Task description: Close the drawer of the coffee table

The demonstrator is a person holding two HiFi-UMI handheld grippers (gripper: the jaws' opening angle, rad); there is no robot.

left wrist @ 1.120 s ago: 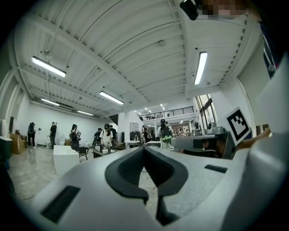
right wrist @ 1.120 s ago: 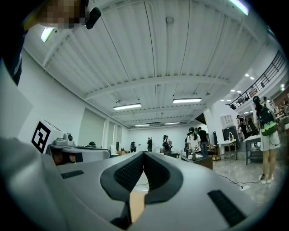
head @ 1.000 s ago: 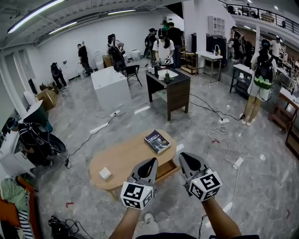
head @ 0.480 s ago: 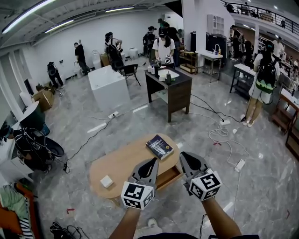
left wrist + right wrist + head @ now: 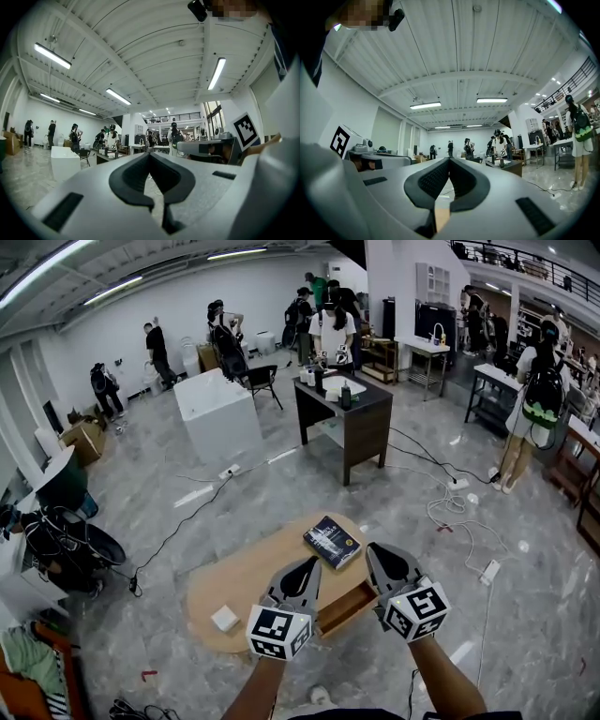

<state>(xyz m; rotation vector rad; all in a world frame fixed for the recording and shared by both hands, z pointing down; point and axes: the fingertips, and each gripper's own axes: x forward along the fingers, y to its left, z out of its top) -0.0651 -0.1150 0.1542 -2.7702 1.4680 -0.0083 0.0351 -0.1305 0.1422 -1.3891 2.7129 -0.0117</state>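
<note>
Though brought nearer over the last second, not yet in contact with the open wooden drawer (image 5: 345,604). Lower and larger in the head view now: oval light-wood coffee-table surface (image 5: 253,582), and with it the dark hardcover book (image 5: 331,542). Kept in much the same spot of that view: left gripper (image 5: 307,568) and right gripper (image 5: 378,555). Read as the person closing in, not as a push. Drawer still pulled out from the near-right edge of the surface, about as far as before, showing between the two grippers. Closing judged not begun.

Left gripper: jaws together, nothing between them, aimed out across the room. Right gripper: likewise together and empty. Both poised above the near edge, one on either side of the drawer, apparently clear of it.

Count:
- Surface: one.
- Drawer: one, open.
- Book: one, at the far-right edge.
- Small white box (image 5: 225,619): one, by the near-left edge.
- Grippers: two.
- Farther off on the floor: one dark brown desk (image 5: 361,432), one white rectangular block (image 5: 220,418).

Likely next: lower a gripper to the drawer front and press it in under the surface.
</note>
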